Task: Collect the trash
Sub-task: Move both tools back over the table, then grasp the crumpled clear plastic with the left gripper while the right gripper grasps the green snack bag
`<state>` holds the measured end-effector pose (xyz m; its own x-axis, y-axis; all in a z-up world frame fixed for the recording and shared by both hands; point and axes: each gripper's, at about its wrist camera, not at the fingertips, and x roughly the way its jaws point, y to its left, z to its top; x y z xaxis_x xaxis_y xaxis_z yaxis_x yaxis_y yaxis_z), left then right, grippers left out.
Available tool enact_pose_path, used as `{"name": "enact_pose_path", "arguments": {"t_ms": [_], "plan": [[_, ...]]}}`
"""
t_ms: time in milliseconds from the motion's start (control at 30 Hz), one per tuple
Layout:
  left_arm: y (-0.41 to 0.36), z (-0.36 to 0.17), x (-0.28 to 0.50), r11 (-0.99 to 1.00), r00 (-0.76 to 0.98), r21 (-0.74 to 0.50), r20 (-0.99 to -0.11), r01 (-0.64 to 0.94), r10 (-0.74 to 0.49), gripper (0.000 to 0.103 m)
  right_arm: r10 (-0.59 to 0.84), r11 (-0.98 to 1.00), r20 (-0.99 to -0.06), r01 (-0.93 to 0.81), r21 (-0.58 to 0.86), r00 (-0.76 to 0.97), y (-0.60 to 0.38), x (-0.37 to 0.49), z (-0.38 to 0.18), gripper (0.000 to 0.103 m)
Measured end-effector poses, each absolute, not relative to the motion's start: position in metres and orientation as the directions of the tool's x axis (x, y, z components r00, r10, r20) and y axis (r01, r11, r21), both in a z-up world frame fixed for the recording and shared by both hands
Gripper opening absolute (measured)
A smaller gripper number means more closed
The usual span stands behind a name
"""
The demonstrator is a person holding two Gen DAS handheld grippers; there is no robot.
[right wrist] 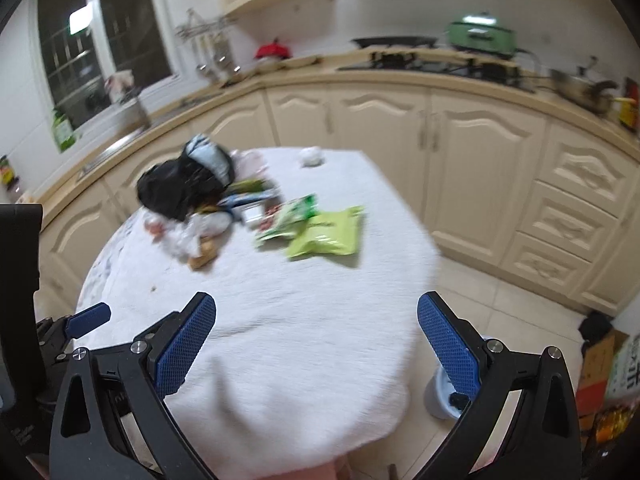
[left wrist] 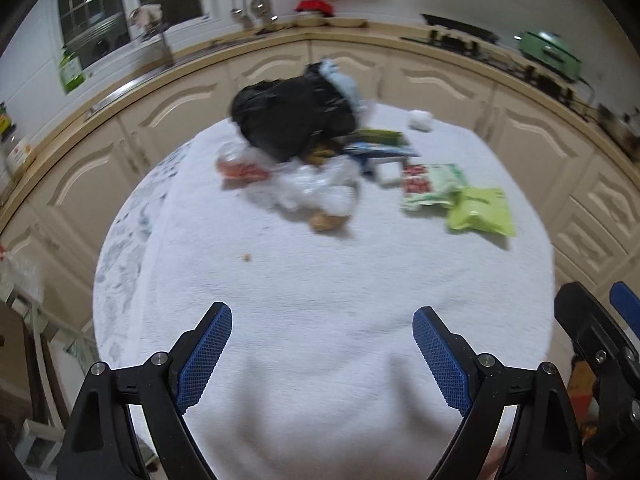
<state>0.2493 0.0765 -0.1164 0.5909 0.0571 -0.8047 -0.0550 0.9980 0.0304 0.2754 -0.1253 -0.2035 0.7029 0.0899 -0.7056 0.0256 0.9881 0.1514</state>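
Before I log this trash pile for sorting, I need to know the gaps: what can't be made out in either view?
- Black bag: contents hidden by its own folds, both views.
- Green wrappers: print lost to motion blur.
- Brown lump beside the clear plastic: too blurred to identify.
- Crumb: too small.
- Table's near edge: cut off behind each claw.

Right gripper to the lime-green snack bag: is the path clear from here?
Probably yes. The right gripper is open and empty, and only bare white tablecloth lies between it and the lime-green snack bag, which sits at the pile's near edge.
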Motion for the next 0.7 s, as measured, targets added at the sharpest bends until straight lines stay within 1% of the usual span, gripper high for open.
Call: {"name": "enact_pose_path", "arguments": {"t_ms": [100, 333, 600, 700], "plan": [[0.094, -0.122, 0.260, 0.995, 0.569, 0.021, -0.819, -0.099, 0.074, 0.089, 0.134, 0.986, -0.721, -0.020, 0.164, 0.680, -0.111, 0.291, -0.211, 0.102], [0.127, -0.130, 0.292, 0.988, 0.542, -0.004, -0.837, -0.154, 0.081, 0.089, 0.127, 0.990, -0.781, -0.027, 0.140, 0.612, -0.091, 0.329, -0.232, 0.102], [0.151, -0.137, 0.347, 0.984, 0.530, -0.110, -0.848, -0.137, -0.021, 0.090, 0.076, 0.993, -0.817, 0.033, 0.116, 0.572, -0.101, 0.364, -0.245, 0.102], [0.159, -0.142, 0.372, 0.974, 0.533, -0.179, -0.842, -0.139, -0.079, 0.094, 0.060, 0.991, -0.822, 0.067, 0.118, 0.566, -0.113, 0.376, -0.246, 0.102]]}}
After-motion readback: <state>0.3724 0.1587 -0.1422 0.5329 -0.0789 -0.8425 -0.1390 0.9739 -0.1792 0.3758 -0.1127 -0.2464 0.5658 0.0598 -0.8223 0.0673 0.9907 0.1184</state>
